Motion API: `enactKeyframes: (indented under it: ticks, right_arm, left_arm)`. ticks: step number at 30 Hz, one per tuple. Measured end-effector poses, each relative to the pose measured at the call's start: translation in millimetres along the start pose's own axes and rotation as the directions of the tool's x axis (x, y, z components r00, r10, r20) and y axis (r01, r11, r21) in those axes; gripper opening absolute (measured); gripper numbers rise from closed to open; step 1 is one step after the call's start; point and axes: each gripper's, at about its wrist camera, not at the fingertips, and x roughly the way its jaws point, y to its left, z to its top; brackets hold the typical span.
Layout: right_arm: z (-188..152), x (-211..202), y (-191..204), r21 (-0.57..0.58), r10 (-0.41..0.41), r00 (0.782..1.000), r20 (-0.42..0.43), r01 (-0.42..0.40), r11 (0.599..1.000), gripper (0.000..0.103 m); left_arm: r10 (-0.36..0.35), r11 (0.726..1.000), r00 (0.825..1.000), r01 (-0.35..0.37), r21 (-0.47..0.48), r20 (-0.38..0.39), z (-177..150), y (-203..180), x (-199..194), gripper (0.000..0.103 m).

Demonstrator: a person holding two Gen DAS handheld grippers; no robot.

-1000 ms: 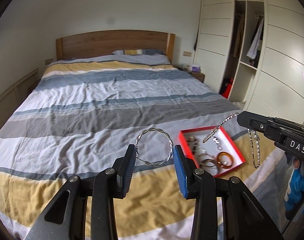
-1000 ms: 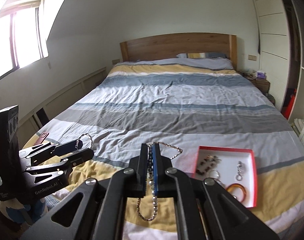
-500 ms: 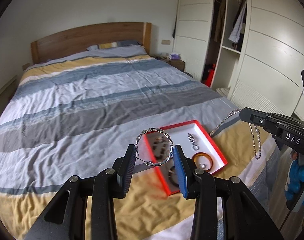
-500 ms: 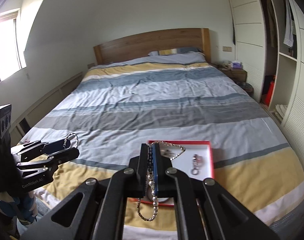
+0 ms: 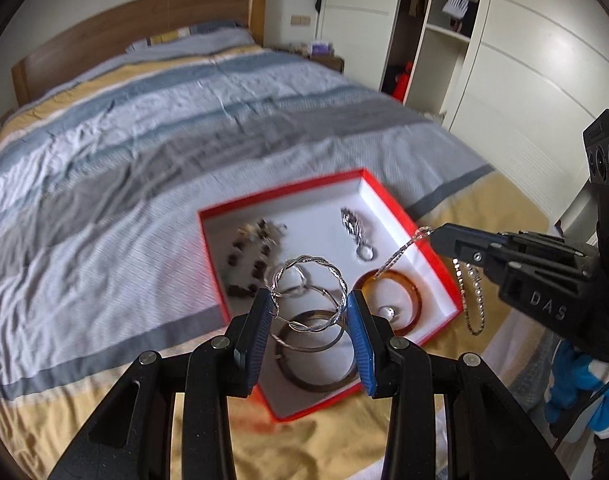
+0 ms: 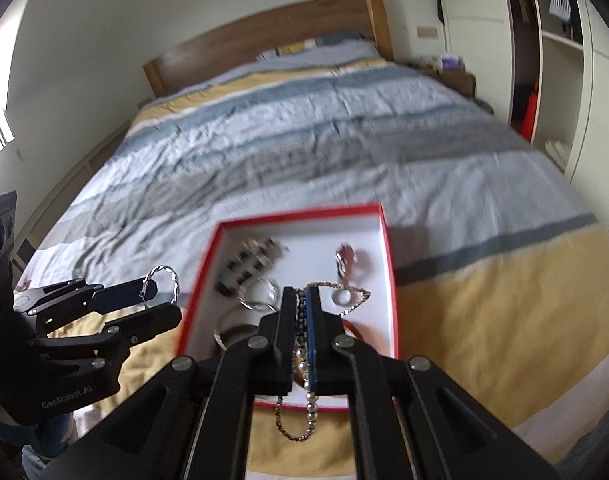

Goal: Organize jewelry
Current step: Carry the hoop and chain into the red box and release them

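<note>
We held our left claw (image 5: 309,307) clenched on a twisted silver bangle (image 5: 307,293), just above the red box (image 5: 388,200) on the bed (image 5: 144,160). At three o'clock, our right claw (image 6: 301,312) was shut tight on a beaded chain (image 6: 304,412) that dangled over the box's near edge.

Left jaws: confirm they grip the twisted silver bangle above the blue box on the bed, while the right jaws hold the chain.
The box is red, not blue. The left wrist view shows its red rim and white inside on the bed. The rest stands: the left gripper grips the twisted silver bangle above it, and the right gripper holds the chain.
</note>
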Motion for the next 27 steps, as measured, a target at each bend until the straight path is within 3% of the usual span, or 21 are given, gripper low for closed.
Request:
enactKeyframes:
  ticks: [9, 27]
  right_arm:
    - [-20, 45, -17, -0.014, -0.003, 0.996, -0.085, 0.002, 1.000, 0.004]
    - [-42, 70, -23, 0.006, 0.012, 0.990, -0.142, -0.011, 1.000, 0.007]
  left_arm:
    - [-0.009, 1.000, 0.995, 0.007, -0.020, -0.099, -16, -2, 52, 0.038]
    - [0.015, 0.999, 0.991, -0.021, -0.039, -0.135, -34, -1, 66, 0.038]
